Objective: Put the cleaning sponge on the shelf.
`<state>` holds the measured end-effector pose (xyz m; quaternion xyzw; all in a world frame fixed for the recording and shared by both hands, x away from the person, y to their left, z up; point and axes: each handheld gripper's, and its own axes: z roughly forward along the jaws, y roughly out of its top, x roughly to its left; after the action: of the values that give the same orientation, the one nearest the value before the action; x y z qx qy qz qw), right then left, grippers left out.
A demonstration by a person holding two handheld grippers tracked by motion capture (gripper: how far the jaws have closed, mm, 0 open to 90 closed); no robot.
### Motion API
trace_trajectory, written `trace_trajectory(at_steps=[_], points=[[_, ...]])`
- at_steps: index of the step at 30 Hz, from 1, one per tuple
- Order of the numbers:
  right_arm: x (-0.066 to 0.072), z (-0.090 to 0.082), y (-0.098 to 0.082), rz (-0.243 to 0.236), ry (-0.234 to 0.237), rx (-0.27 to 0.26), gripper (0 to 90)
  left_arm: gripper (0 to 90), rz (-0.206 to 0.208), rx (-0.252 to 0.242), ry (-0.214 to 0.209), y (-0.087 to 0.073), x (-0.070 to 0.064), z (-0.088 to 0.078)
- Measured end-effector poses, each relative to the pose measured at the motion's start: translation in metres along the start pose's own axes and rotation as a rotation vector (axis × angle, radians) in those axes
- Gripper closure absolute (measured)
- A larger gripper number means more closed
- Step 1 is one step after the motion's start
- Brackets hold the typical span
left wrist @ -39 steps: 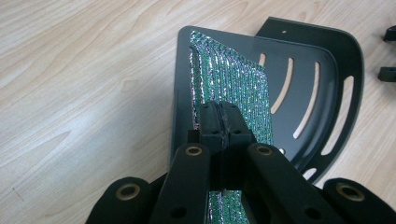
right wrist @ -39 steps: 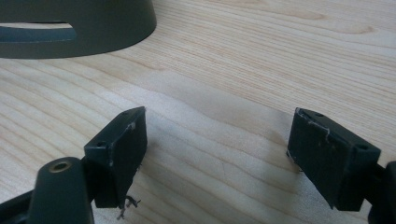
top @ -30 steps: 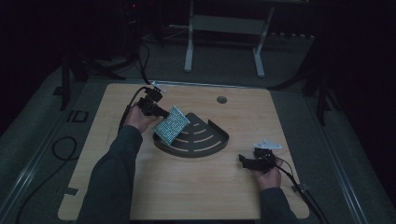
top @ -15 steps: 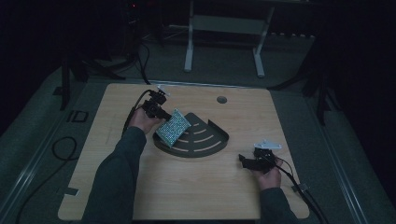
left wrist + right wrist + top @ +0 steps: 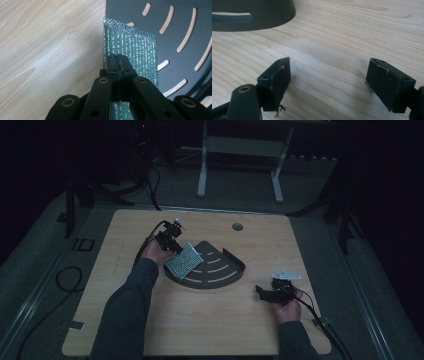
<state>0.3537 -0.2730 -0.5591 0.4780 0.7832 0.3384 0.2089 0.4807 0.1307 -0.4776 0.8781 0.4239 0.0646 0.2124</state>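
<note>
High view: pale wood-grain tabletop (image 5: 200, 320), rounded at the corners, with a small round hole (image 5: 237, 226) near the far edge. Mid-table, a dark grey fan-shaped metal tray (image 5: 220, 270), flat-bottomed, cut through with curved slots, with a low upright wall along its arc. Left gripper (image 5: 172, 242) at the tray's left corner, clamped on a glittery green sponge cloth (image 5: 183, 261), rectangular, tilted, its lower part over the tray's floor. Right gripper (image 5: 265, 292) well apart from it, low over bare wood to the right of the tray, a grey three-cornered plate on top.

Left gripper view: black jaws pressed together on the near edge of the sponge cloth (image 5: 135, 50), nothing but its thin fabric between the pads. Ribbed, knitted surface in green with silvery threads, sparkling; far edge slightly frayed and wavy. Behind it the smooth matt tray (image 5: 175, 32), light wood showing through the slots.

Right gripper view: jaws wide apart, blocky black pads (image 5: 275, 80) scuffed at the edges, nothing between them but wood grain. Curved tray wall (image 5: 262, 15) at the upper left.
</note>
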Motion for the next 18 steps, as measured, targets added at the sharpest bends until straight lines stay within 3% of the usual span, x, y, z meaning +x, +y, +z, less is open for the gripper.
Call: trace_trajectory(at_steps=[6,18], points=[[0.0000,0.0000,0.0000,0.000,0.000,0.000,19.2,89.4,0.023,0.007,0.025,0.0002,-0.0038,0.0007],[0.0000,0.0000,0.0000,0.000,0.000,0.000,19.2,89.3,0.031,0.029,0.020,-0.0014,-0.0067,0.0062]])
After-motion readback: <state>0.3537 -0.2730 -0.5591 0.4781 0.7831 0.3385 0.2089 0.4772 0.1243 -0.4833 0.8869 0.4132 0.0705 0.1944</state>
